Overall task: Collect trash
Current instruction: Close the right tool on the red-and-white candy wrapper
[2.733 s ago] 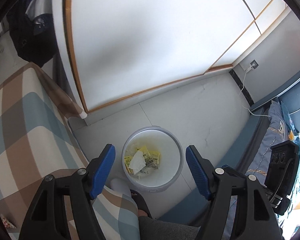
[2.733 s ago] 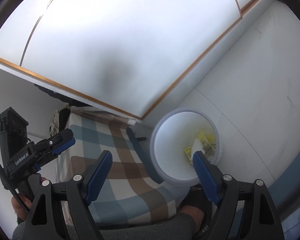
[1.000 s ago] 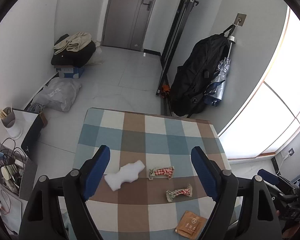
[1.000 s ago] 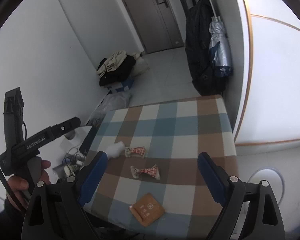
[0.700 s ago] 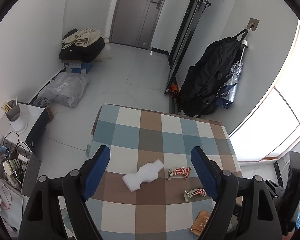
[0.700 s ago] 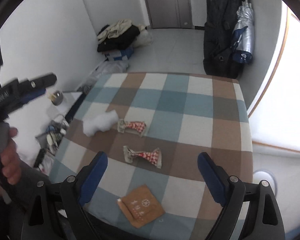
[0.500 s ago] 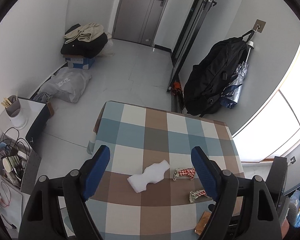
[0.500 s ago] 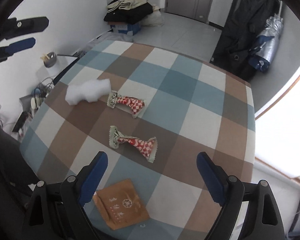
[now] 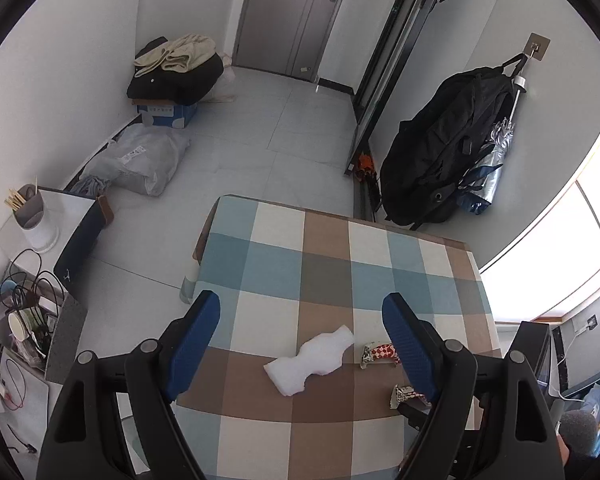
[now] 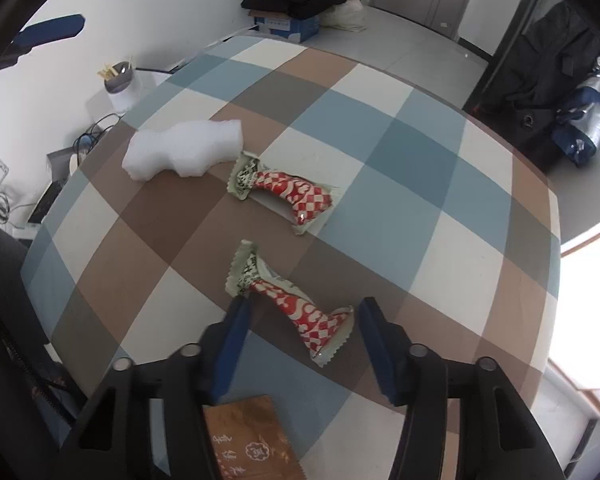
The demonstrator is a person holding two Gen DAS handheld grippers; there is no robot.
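Right gripper [image 10: 302,316] has just been closing, jaws straddling the nearer red checkered wrapper [image 10: 290,306] on the tabletop [image 10: 400,152], pads not pressing yet. Left gripper [image 9: 300,340] hangs wide open, empty, probably waiting for the white foam scrap [image 9: 310,358].

A matt woven checked cloth [image 10: 400,148] is seen beneath the tongs. The twisted wrapper [image 10: 288,304] between the right gripper [image 10: 302,314] pads is glossy, crinkled film, as is the second wrapper [image 10: 284,190] beyond it. The white lump [image 10: 184,152] further off looks like soft, rough foam. The brown sachet [image 10: 248,440] nearest the tongs appears matt paper. The pads [image 10: 232,336] are textured blue rubber on black matt plastic.
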